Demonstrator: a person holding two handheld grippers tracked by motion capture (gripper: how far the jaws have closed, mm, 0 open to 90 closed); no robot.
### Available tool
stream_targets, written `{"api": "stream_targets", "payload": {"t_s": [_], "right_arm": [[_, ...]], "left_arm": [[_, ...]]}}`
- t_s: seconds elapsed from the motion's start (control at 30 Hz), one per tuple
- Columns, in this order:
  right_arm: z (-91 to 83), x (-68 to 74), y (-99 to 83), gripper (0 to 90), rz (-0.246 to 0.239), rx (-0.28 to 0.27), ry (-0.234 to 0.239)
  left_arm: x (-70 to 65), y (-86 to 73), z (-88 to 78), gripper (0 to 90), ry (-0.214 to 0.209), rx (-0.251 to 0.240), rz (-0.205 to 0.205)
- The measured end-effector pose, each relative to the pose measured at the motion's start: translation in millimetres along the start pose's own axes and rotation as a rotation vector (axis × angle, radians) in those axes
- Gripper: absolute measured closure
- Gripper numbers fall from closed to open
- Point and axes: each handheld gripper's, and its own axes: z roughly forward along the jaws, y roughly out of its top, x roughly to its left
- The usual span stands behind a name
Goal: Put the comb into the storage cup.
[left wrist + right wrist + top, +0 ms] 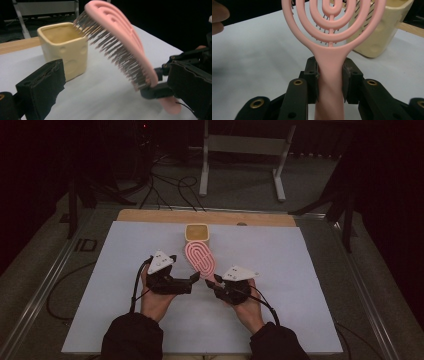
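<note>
A pink hairbrush [200,259] with an open looped back is held above the white table cover, its head pointing away toward a cream square cup [196,232]. My right gripper [330,75] is shut on the brush handle [329,62], one pad pressing each side. In the left gripper view the brush [120,32] tilts with its dark bristles [112,50] facing the cup [63,47], and the right gripper [160,90] clamps its handle. My left gripper [192,280] is just left of the handle, open, with nothing between its jaws; one of its pads [43,85] is at the lower left.
A white sheet [125,270] covers the table, with a wooden strip [150,216] along its far edge. Beyond it stand a white metal frame [245,150] and loose cables [170,190] on the floor. Bare sheet lies to both sides of the hands.
</note>
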Motion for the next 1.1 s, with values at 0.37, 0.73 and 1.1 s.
{"api": "stream_targets", "payload": {"t_s": [0.37, 0.73, 1.1], "right_arm": [[0.2, 4.0, -0.3, 69.9, -0.006, -0.003, -0.002], [2.8, 10.9, -0.6, 69.9, -0.027, -0.007, 0.011], [4.2, 12.4, -1.1, 70.0, -0.041, -0.002, 0.001]], "left_arm": [[-6.2, 1.3, 15.8, 20.7, 0.019, 0.026, -0.057], [-6.7, -0.3, 26.9, 49.5, -0.052, 0.047, -0.133], [-11.4, 1.2, 24.0, 62.0, -0.122, 0.021, -0.149]]}}
